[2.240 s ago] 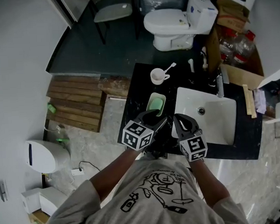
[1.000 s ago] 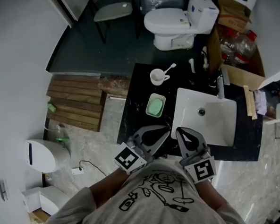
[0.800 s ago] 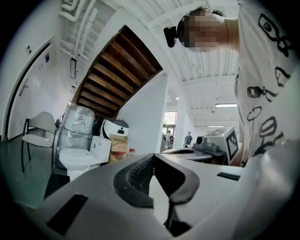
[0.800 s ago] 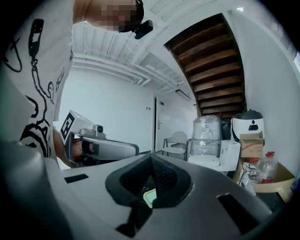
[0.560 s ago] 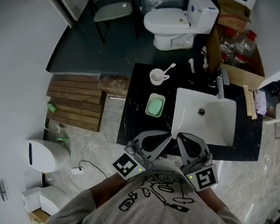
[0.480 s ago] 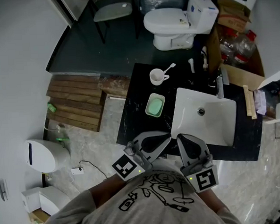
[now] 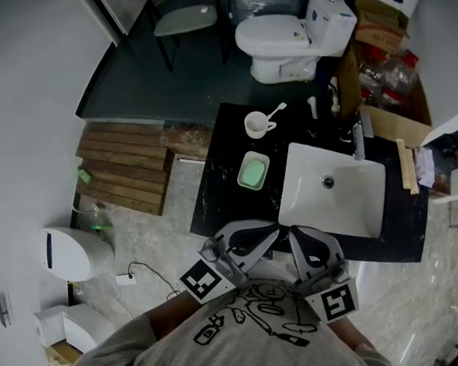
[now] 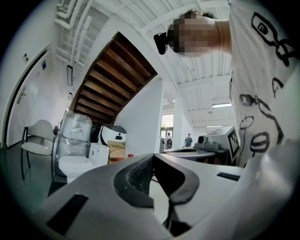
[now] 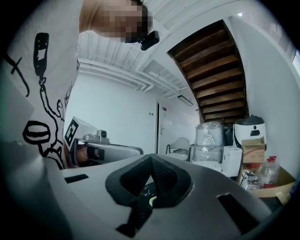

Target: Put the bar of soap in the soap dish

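Soap [image 7: 253,171] in dish [image 7: 241,184] on black counter [image 7: 219,198]; left hand-held gripper [image 8: 153,158], right hand-held gripper [image 9: 150,159] closed.

Place: a bathroom corner, open on one side to a larger white hall.
Fixtures: toilet [image 7: 278,36] with cistern; white sink [image 7: 310,185] set in a black counter [image 7: 221,183]; tap [image 7: 358,138] at the sink's far rim.
Washing things: cup [image 7: 256,125] and soap dish [image 7: 242,182] holding green soap [image 7: 254,171], both on the counter.
Hall signs: underside of a wooden stair [image 8: 117,79] overhead; plastic-wrapped bundle [image 8: 75,136]; cardboard box [image 7: 375,111] of bottles [image 7: 385,72]; chair [image 7: 184,11]; wooden pallet [image 7: 127,165] on the stone floor.
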Tool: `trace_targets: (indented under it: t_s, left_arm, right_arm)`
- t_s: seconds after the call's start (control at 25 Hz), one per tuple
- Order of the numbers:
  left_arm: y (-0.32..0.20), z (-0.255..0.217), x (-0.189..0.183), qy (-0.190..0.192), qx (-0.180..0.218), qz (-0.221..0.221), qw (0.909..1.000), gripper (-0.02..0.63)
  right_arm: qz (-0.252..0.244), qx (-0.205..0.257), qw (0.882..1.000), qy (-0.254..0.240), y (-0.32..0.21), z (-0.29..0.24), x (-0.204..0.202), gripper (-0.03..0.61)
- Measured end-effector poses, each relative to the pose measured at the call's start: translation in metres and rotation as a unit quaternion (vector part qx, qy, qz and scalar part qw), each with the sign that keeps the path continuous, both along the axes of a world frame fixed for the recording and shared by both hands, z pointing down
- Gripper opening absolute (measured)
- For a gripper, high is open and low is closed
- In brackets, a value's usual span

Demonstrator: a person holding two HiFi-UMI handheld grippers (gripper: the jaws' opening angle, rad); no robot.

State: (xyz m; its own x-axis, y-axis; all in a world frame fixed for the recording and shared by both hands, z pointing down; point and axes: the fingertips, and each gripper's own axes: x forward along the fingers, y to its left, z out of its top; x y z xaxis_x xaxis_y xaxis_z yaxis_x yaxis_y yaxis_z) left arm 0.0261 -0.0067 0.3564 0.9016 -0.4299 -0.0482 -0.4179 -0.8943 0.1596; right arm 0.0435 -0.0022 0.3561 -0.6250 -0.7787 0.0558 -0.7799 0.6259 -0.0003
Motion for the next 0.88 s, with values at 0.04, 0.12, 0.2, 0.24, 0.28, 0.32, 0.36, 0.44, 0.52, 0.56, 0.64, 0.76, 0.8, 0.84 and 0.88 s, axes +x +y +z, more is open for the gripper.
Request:
trace_targets:
  t_s: [0.04,0.12,0.2,0.24,0.28,0.32,0.36,0.44,0.52,0.56,0.64,0.76,0.8,0.84,0.88]
  left_arm:
    - [0.001,0.000,-0.001,0.000,0.000,-0.001,1.0000,0.003]
    - [0.004,-0.001,-0.001,-0.001,-0.001,-0.004,1.0000,0.003]
    - [0.006,-0.002,0.000,-0.003,0.000,-0.007,1.0000,0.003]
    - [0.007,-0.002,0.000,-0.003,0.000,-0.008,1.0000,0.003]
    - [0.008,-0.002,0.000,-0.003,0.001,-0.009,1.0000,0.003]
    - [0.008,-0.003,0.000,-0.003,0.001,-0.011,0.9999,0.003]
    - [0.009,-0.003,-0.001,-0.003,0.001,-0.014,0.9999,0.003]
    - [0.012,-0.002,-0.001,-0.004,0.000,-0.018,0.9998,0.003]
    - [0.015,-0.002,-0.002,-0.005,-0.001,-0.021,0.9998,0.003]
    - [0.017,-0.002,-0.002,-0.005,-0.002,-0.023,0.9997,0.003]
    - [0.019,-0.001,-0.003,-0.005,-0.005,-0.028,0.9996,0.003]
    - [0.025,-0.001,-0.004,-0.005,-0.006,-0.034,0.9994,0.003]
    - [0.027,-0.001,-0.005,-0.005,-0.005,-0.035,0.9993,0.003]
    - [0.029,-0.001,-0.005,-0.005,-0.006,-0.037,0.9993,0.003]
    - [0.031,-0.001,-0.004,-0.005,-0.007,-0.039,0.9992,0.003]
  right_arm:
    - [0.000,0.001,1.000,0.002,0.002,0.000,0.000,0.021]
    - [-0.001,0.002,1.000,0.005,0.005,0.000,0.000,0.021]
    - [-0.002,0.002,1.000,0.006,0.008,0.000,0.000,0.021]
    - [-0.003,0.003,1.000,0.006,0.009,-0.001,0.000,0.021]
    - [-0.003,0.005,1.000,0.006,0.010,-0.001,0.000,0.021]
    - [-0.003,0.005,1.000,0.006,0.011,-0.001,0.000,0.021]
    - [-0.004,0.004,1.000,0.006,0.013,-0.001,0.000,0.021]
    - [-0.005,0.005,1.000,0.006,0.015,-0.001,-0.001,0.021]
    - [-0.006,0.005,1.000,0.005,0.018,-0.001,-0.002,0.021]
    - [-0.007,0.005,1.000,0.004,0.019,-0.001,-0.002,0.021]
    - [-0.007,0.005,1.000,0.005,0.023,-0.001,-0.003,0.021]
    - [-0.010,0.001,1.000,0.011,0.030,0.002,-0.003,0.021]
    - [-0.011,0.000,1.000,0.013,0.032,0.002,-0.003,0.021]
    - [-0.012,0.000,1.000,0.013,0.035,0.002,-0.003,0.021]
    - [-0.012,0.001,1.000,0.011,0.037,0.002,-0.003,0.021]
